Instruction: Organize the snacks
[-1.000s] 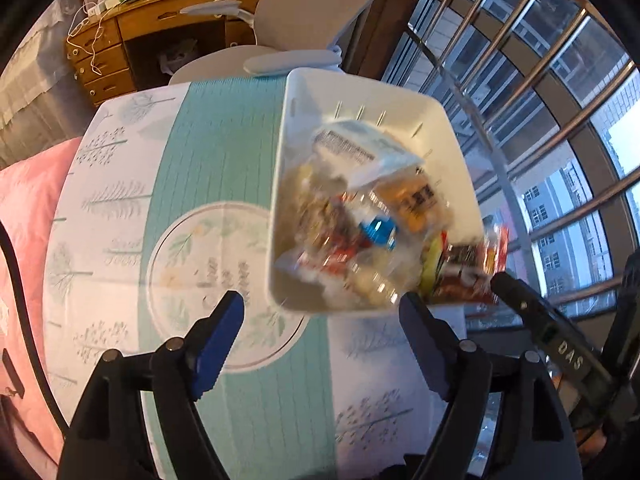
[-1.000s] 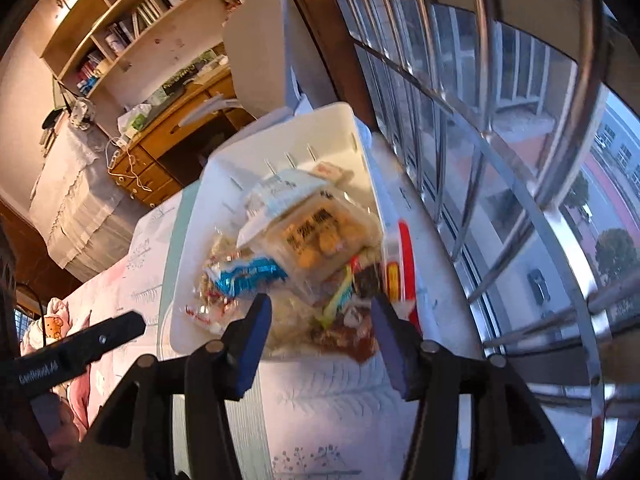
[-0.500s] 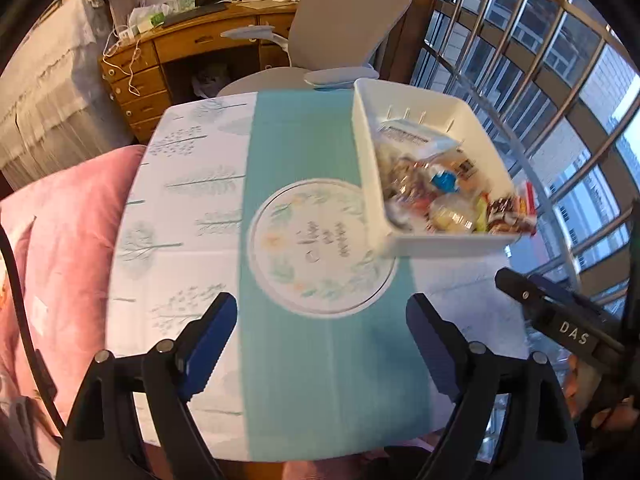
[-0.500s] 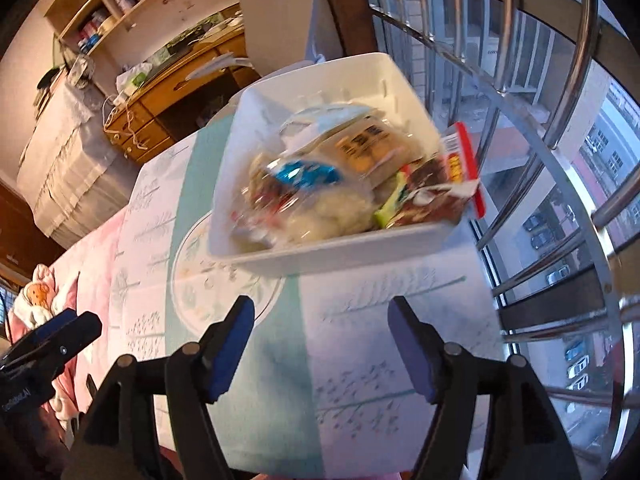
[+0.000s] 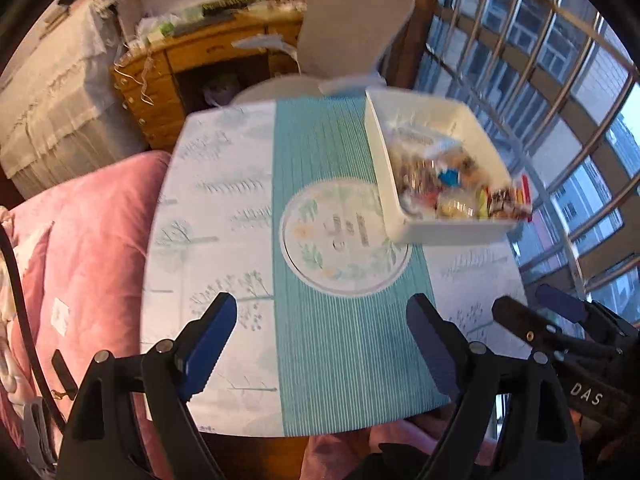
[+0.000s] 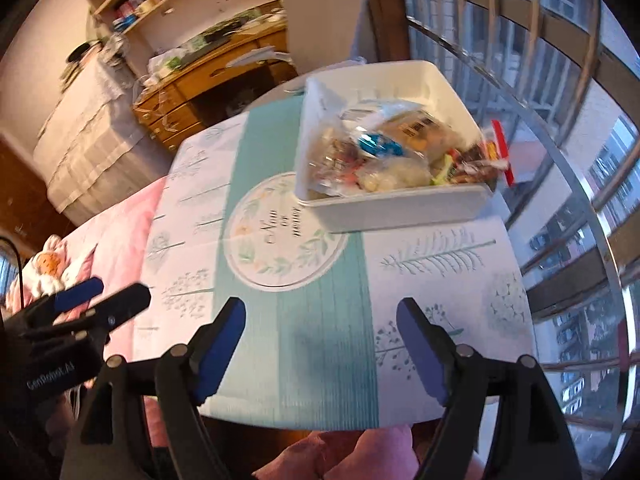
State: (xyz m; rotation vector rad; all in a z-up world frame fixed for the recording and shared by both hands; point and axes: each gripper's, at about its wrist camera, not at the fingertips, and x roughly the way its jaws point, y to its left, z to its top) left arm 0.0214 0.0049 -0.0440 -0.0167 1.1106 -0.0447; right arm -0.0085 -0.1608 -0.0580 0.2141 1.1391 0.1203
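Note:
A white bin (image 5: 448, 231) (image 6: 396, 208) full of wrapped snacks (image 5: 452, 184) (image 6: 384, 156) stands on the far right part of a small table covered by a teal-and-white cloth (image 5: 336, 344) (image 6: 320, 344). A red-edged packet (image 6: 500, 152) sticks out over the bin's right corner. My left gripper (image 5: 322, 320) hangs open above the table's near edge, well short of the bin, with nothing between its fingers. My right gripper (image 6: 320, 320) is also back over the near edge, its jaws still opening and bare. Each gripper shows at the side of the other's view.
A barred window (image 5: 560, 80) runs along the right of the table. A pink bed cover (image 5: 80, 240) lies to the left. A grey chair (image 5: 352, 28) and a wooden desk (image 5: 208, 60) stand beyond the table's far end.
Both grippers have drawn back and up from the bin toward the table's near edge. The right gripper's jaws have spread wider. The bin looks smaller and farther away.

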